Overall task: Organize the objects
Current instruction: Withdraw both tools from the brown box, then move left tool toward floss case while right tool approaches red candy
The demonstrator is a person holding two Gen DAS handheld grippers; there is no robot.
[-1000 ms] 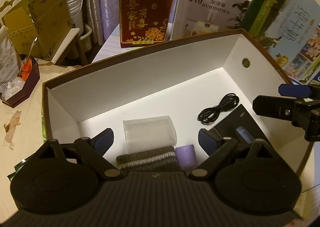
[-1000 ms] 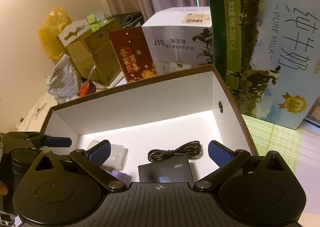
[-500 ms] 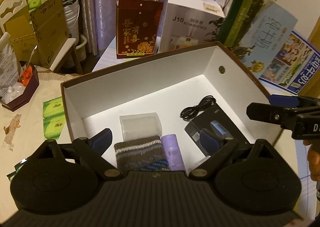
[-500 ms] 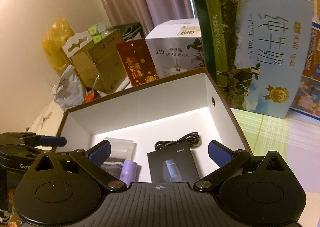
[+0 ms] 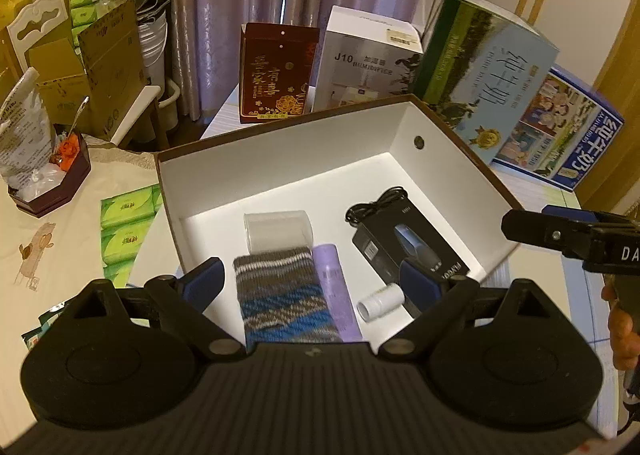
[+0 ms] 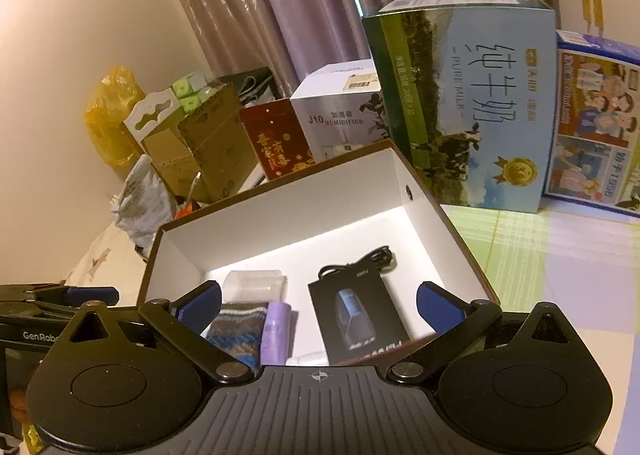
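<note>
near end of striped grey-and-blue knitted sock (image 5: 280, 295) and lilac plastic tube (image 5: 336, 291) hidden behind left gripper body. black product box (image 6: 356, 319) label blurred, unreadable. blue milk carton (image 5: 560, 135) cut off in right wrist view.

My left gripper (image 5: 310, 281) is wide open, nothing between its blue pads (image 5: 202, 282), pointing forward and down. My right gripper (image 6: 319, 305) is also spread wide and empty, level with the left and just to its right. My hand (image 5: 622, 329) wraps the right gripper's handle, seen at the left view's edge.
</note>
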